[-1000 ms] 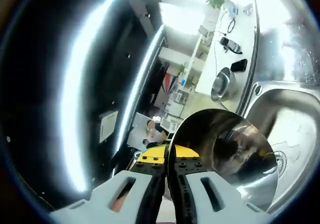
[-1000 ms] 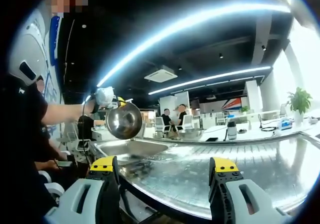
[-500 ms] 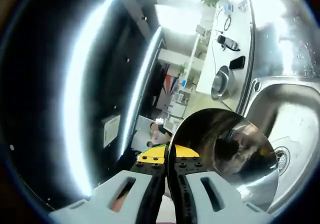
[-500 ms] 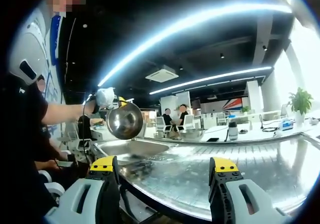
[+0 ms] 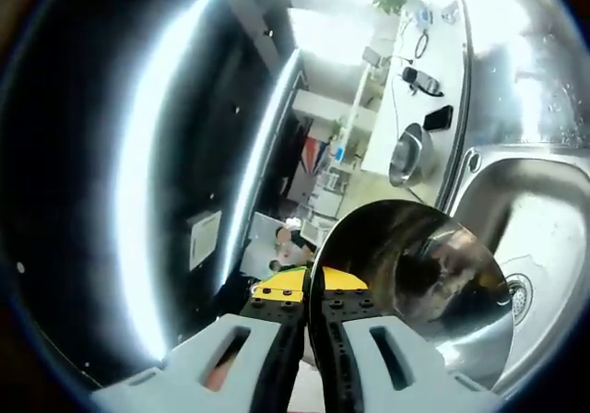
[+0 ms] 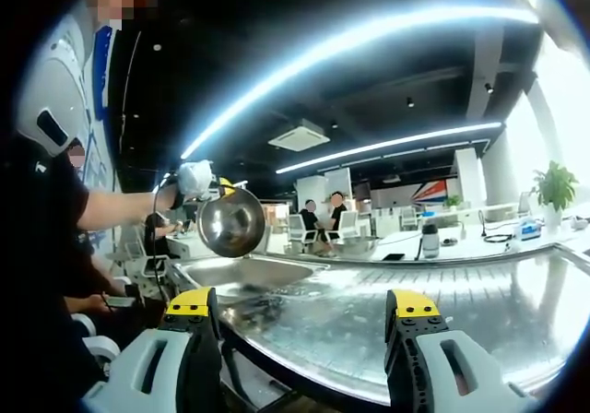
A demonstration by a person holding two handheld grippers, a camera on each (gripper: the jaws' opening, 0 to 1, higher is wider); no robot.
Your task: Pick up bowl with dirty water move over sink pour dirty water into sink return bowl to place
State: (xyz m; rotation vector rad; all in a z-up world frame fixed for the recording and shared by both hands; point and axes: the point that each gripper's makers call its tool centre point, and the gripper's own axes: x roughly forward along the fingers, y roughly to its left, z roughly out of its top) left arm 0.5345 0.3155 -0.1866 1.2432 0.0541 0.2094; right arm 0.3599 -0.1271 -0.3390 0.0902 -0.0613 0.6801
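Left gripper (image 5: pixel 309 304) is clamping the steel bowl (image 5: pixel 415 284) by its rim, holding it tipped on its side above the sink (image 5: pixel 544 219). Right gripper (image 6: pixel 300 339) is hovering over the wet counter (image 6: pixel 442 293), jaws spread wide, gripping nothing.

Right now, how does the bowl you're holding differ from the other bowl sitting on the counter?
The held bowl is clamped at its rim by the left gripper and tipped on its side over the sink; the second bowl rests upright on the counter beyond the sink, untouched. The held bowl looms large in the left gripper view, the other looks small and far. Both are shiny metal.
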